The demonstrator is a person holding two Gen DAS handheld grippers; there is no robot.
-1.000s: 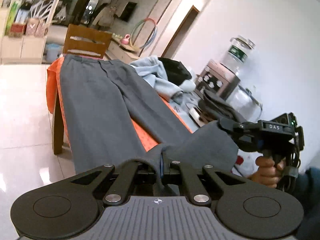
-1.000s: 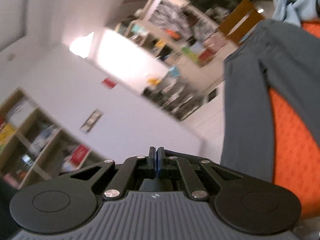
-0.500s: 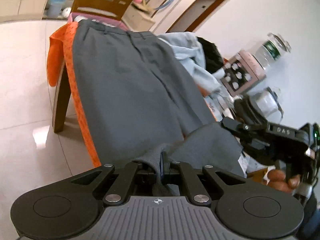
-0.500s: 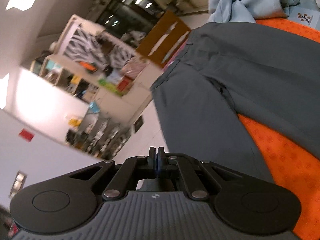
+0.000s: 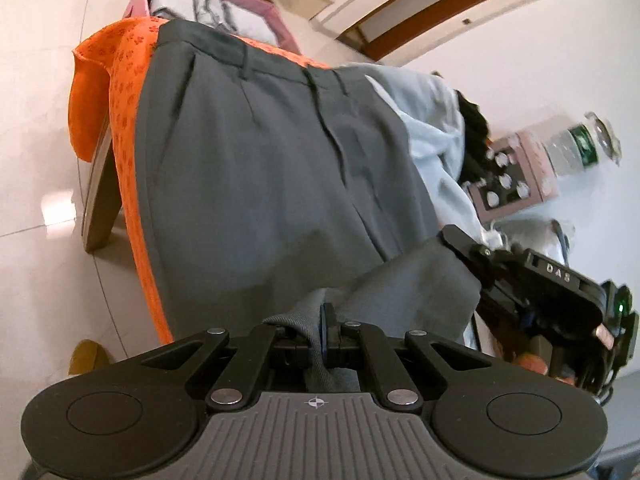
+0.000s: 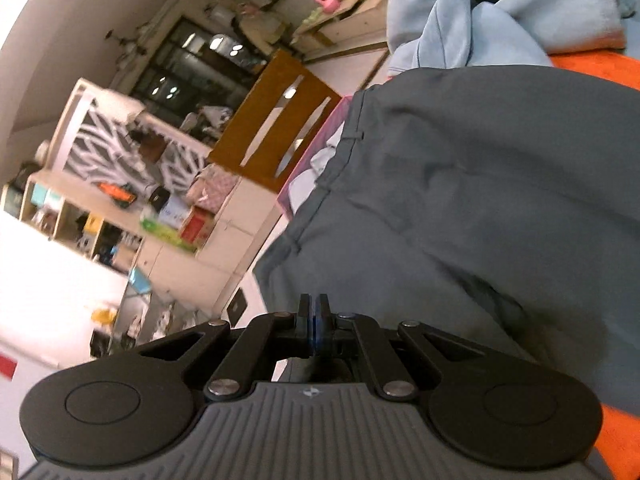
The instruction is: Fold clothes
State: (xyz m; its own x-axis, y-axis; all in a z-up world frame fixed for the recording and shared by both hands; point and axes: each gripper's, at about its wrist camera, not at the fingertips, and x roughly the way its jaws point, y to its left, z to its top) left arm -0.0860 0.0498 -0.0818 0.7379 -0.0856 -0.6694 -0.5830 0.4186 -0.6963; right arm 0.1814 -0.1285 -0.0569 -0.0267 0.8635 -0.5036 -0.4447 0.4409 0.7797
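Note:
Grey trousers [image 5: 260, 168] lie flat along a table covered by an orange cloth [image 5: 120, 92], waistband at the far end. The leg ends are lifted and doubled back over the upper legs. My left gripper [image 5: 323, 316] is shut on one corner of that lifted hem, with grey cloth bunched between its pads. In the left wrist view my right gripper [image 5: 450, 236] pinches the other corner, held by a hand [image 5: 532, 364]. In the right wrist view the right gripper [image 6: 314, 312] is shut above the trousers [image 6: 480, 208], its held cloth mostly hidden beneath it.
A light blue garment [image 5: 432, 120] lies heaped beside the trousers at the table's far side. A pink box [image 5: 208, 4] of folded clothes and a wooden chair [image 6: 276, 120] stand beyond the waistband. A pink appliance [image 5: 516, 172] and water bottle [image 5: 576, 148] stand near the wall.
Both grippers have carried the leg ends along the table toward the waistband and lower. The waistband and pink box now look much nearer, and the lower legs are covered.

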